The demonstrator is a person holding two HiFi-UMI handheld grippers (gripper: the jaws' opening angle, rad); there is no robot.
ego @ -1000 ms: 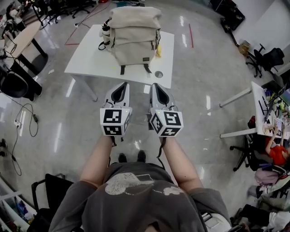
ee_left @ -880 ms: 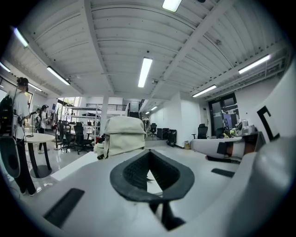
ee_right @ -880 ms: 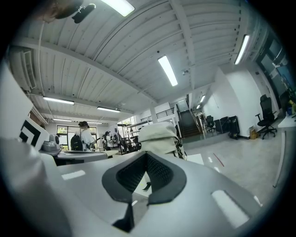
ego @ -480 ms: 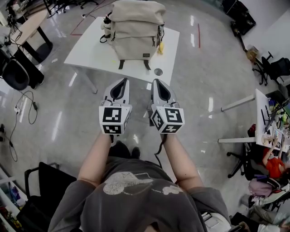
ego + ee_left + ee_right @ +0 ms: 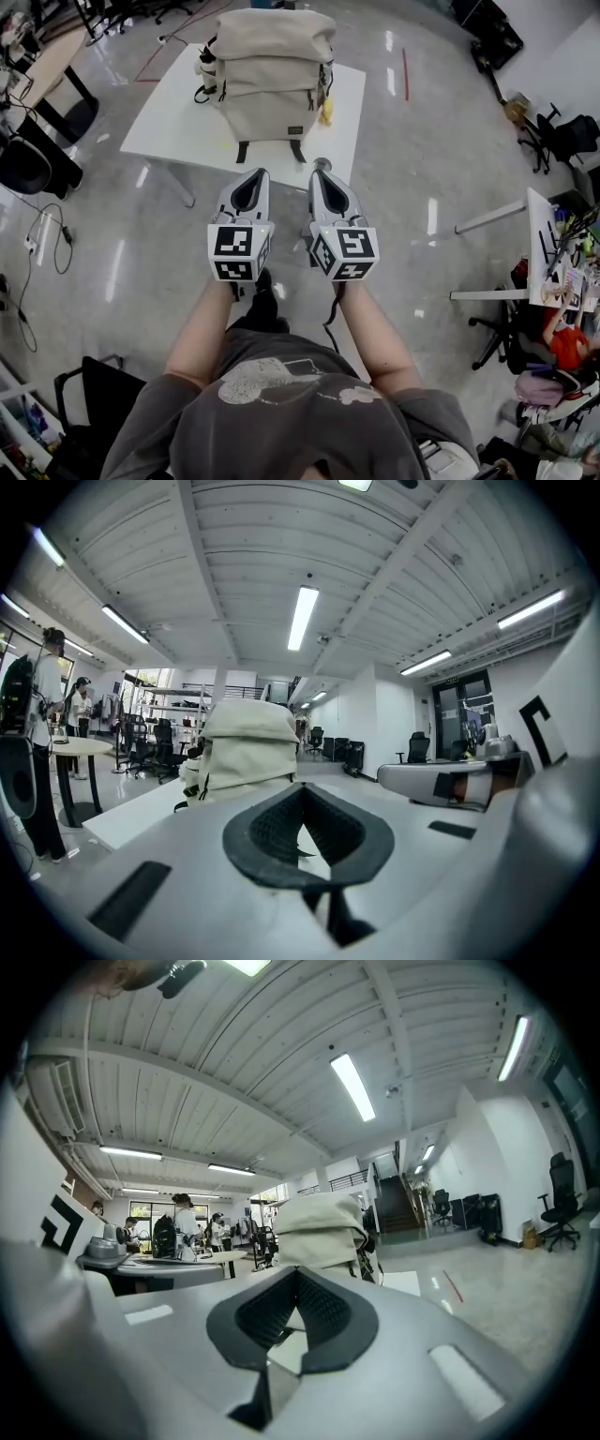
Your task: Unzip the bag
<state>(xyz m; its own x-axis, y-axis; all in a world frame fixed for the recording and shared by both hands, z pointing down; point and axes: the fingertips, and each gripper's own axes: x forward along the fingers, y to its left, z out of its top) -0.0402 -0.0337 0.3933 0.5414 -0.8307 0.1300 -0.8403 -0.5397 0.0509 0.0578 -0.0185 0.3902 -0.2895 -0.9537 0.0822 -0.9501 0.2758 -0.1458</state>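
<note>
A beige backpack (image 5: 272,70) stands upright on a white table (image 5: 169,131), its zips closed as far as I can see. A bottle (image 5: 204,66) sits in its left side pocket and a small yellow thing (image 5: 327,112) lies by its right side. My left gripper (image 5: 253,174) and right gripper (image 5: 322,170) are side by side at the table's near edge, short of the bag, both shut and empty. The bag (image 5: 246,752) fills the middle of the left gripper view beyond the left gripper (image 5: 301,789). In the right gripper view the bag (image 5: 319,1227) stands beyond the right gripper (image 5: 296,1275).
A dark desk and office chair (image 5: 23,169) stand at the left, with cables (image 5: 42,244) on the floor. More desks, chairs and a seated person (image 5: 562,337) are at the right. A black chair (image 5: 89,412) is behind me at lower left.
I have stepped toward the table. Both grippers moved forward together and now reach its near edge, and the bag looks closer. The jaws stay shut.
</note>
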